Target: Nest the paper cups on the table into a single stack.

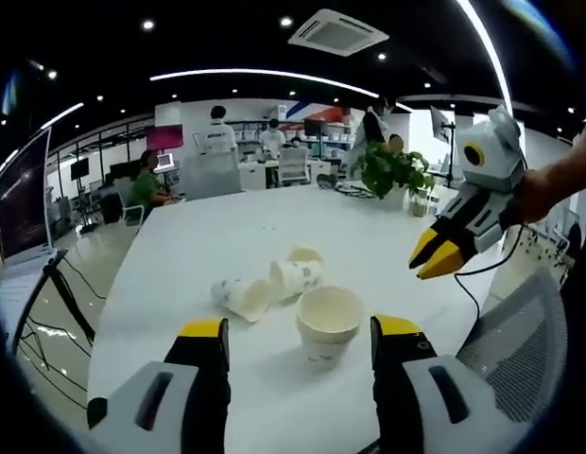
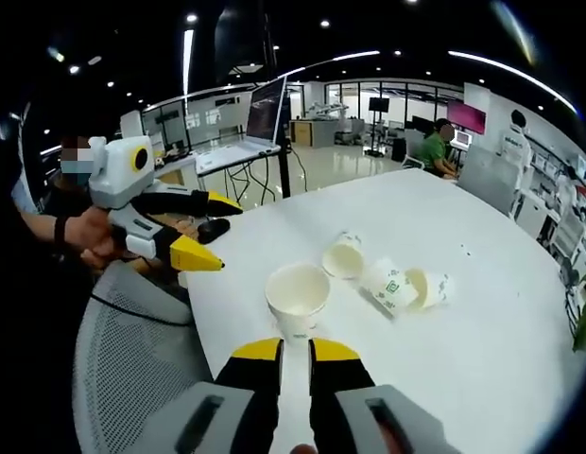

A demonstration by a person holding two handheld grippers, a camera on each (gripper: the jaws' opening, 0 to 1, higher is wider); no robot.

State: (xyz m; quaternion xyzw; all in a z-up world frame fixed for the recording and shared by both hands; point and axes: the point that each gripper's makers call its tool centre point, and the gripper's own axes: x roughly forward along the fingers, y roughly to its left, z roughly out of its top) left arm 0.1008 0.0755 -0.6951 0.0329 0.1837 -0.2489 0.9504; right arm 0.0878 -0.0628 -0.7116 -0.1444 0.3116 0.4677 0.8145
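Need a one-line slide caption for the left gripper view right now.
Open left gripper faces an upright white paper cup, three more white paper cups lying behind it on the white table.

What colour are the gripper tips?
Yellow, on black fingers; clearest on the left gripper in the left gripper view.

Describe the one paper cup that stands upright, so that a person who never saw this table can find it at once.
Look at the big white table and find the small group of paper cups near its close edge. The upright cup is the one nearest that edge, beside a mesh chair. The other cups lie tipped on their sides; this one alone shows its open mouth upward.
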